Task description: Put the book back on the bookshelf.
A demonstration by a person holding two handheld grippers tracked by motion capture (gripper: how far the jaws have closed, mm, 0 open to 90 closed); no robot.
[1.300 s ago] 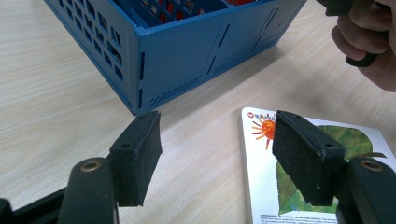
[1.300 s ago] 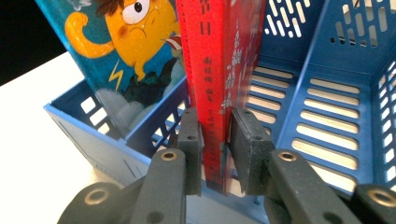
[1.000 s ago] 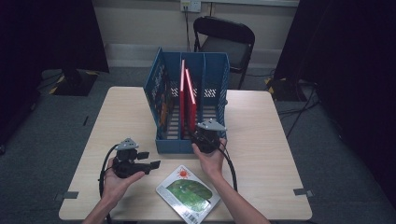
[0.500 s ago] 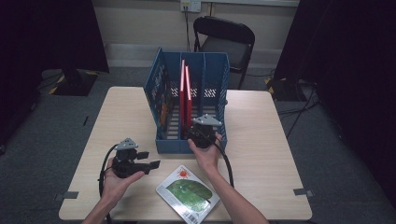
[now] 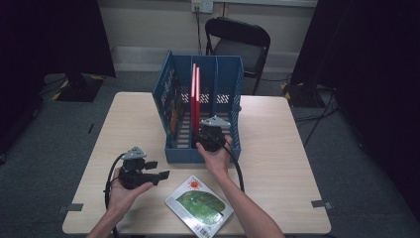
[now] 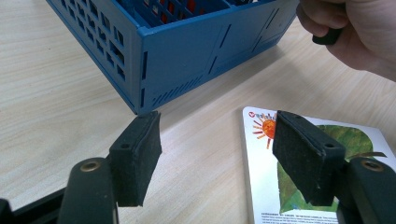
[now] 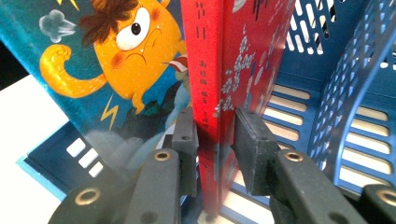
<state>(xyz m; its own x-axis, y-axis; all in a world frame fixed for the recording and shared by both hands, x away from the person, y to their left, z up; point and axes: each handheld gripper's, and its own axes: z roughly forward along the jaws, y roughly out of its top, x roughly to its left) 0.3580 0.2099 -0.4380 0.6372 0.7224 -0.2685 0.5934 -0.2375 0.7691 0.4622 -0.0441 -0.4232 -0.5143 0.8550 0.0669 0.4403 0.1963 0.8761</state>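
Observation:
A blue slotted file rack [image 5: 171,99] stands mid-table with a red book [image 5: 194,94] upright in its middle bay. My right gripper [image 5: 200,130] reaches in over the rack's front wall. In the right gripper view its pads [image 7: 215,140] press both sides of the red book [image 7: 219,56] near the spine. A book with an orange cartoon creature [image 7: 116,56] leans just left of it. My left gripper [image 5: 158,169] hovers open over the table at front left, holding nothing. Its jaws [image 6: 219,154] frame the rack's corner [image 6: 187,51] and a leaf-cover book [image 6: 261,154].
The leaf-cover book [image 5: 198,206] lies flat near the table's front edge, between the person's forearms. The right hand [image 6: 355,32] sits above it by the rack. A black folding chair [image 5: 240,42] stands behind the table. Bare tabletop spreads left and right of the rack.
My right gripper has moved forward and slightly left, deeper into the rack, and the red book now stands straighter. The left gripper has stayed put.

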